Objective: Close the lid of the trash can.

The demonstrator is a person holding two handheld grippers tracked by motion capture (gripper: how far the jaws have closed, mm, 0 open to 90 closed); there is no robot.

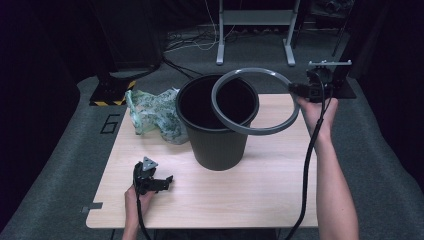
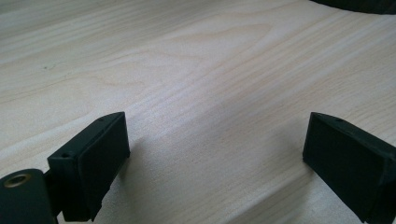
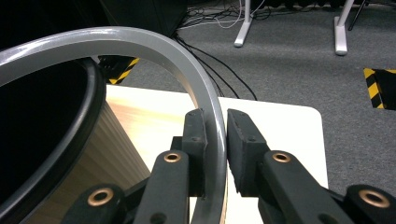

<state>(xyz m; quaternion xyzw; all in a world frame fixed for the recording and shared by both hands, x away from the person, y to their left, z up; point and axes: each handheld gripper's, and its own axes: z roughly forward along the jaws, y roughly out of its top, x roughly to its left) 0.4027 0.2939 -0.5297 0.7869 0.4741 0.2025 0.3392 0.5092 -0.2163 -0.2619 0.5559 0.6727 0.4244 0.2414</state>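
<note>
Ring [image 1: 256, 101] first: I have it clamped in my right gripper [image 1: 300, 90], the grey hoop pinched by its rim at the far right side and held in the air above the bin [image 1: 217, 125]. From the high view it hangs roughly level, its left half over the bin's open mouth and its right half out past the bin's wall, above the table [image 1: 280, 190]. In the right gripper view the ring [image 3: 140, 42] runs straight down between my two black jaws, both pads pressed flat against it — a firm pinch on a thin band, with the bin's dark rim [image 3: 88, 107] just below and to the left. My right hand [image 1: 316, 112] sits at the far right edge of the table, cable trailing back along the forearm. My left gripper [image 1: 167, 181] lies low near the front left of the table, well apart from the bin; in the left gripper view its jaws stand wide with bare wood between them, gripping nothing. A crumpled green-patterned bag [image 1: 155, 116] lies on the table just beside the bin's left flank — whether it touches the wall I cannot tell.
</note>
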